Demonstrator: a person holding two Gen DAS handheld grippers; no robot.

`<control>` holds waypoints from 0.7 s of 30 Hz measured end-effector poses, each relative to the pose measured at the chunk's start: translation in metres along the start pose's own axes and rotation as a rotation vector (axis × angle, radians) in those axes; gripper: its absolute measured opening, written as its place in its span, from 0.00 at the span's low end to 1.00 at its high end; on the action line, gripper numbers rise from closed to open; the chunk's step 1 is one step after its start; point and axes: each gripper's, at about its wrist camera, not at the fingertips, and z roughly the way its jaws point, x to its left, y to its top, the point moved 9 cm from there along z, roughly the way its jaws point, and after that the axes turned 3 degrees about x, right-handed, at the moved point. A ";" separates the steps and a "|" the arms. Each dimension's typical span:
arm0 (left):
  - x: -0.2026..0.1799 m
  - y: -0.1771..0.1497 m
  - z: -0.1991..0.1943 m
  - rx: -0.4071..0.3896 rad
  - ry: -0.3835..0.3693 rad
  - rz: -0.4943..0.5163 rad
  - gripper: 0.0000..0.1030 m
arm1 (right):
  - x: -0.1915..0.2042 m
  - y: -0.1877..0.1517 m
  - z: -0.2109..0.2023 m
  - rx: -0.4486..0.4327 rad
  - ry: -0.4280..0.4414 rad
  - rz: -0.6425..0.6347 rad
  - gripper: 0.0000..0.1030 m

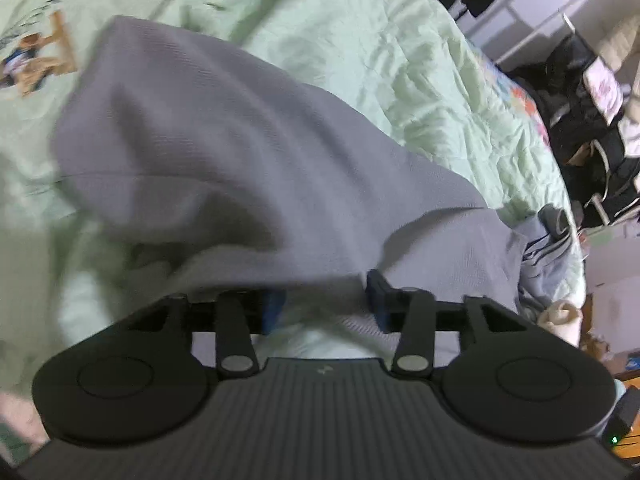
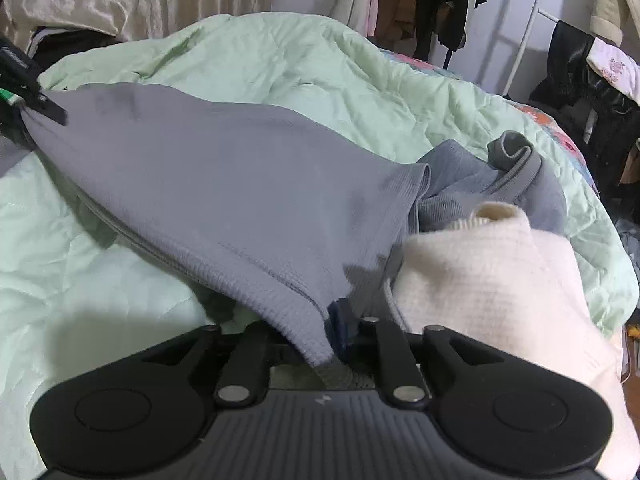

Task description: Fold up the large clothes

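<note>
A large grey ribbed knit garment (image 1: 224,152) hangs stretched over a pale green quilt (image 1: 360,48). My left gripper (image 1: 324,292) is shut on one edge of it; the cloth drapes over the fingers and hides the tips. In the right wrist view the same grey garment (image 2: 224,184) spans from my right gripper (image 2: 336,336), shut on its ribbed hem, up to the left gripper (image 2: 36,100) at the far left edge, which pinches the other corner. The cloth is lifted off the quilt (image 2: 280,60) between them.
A cream knit garment (image 2: 488,272) lies on the bed just right of my right gripper. More grey clothing (image 2: 516,172) is bunched behind it. Hanging clothes and a white rack (image 2: 528,28) stand beyond the bed. Cluttered bags (image 1: 592,128) sit off the bed's right side.
</note>
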 end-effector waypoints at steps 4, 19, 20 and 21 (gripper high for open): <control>0.071 0.013 -0.050 -0.121 0.104 -0.125 0.75 | 0.007 0.007 -0.038 -0.014 0.037 0.028 0.47; 0.134 0.011 -0.034 -0.125 0.209 -0.257 0.80 | 0.243 0.119 -0.014 -0.016 0.730 -0.001 0.60; 0.135 0.010 -0.034 -0.127 0.219 -0.245 0.80 | 0.252 0.125 -0.005 -0.029 0.695 -0.002 0.62; 0.136 0.011 -0.032 -0.123 0.227 -0.230 0.80 | 0.257 0.126 -0.002 -0.037 0.682 -0.006 0.63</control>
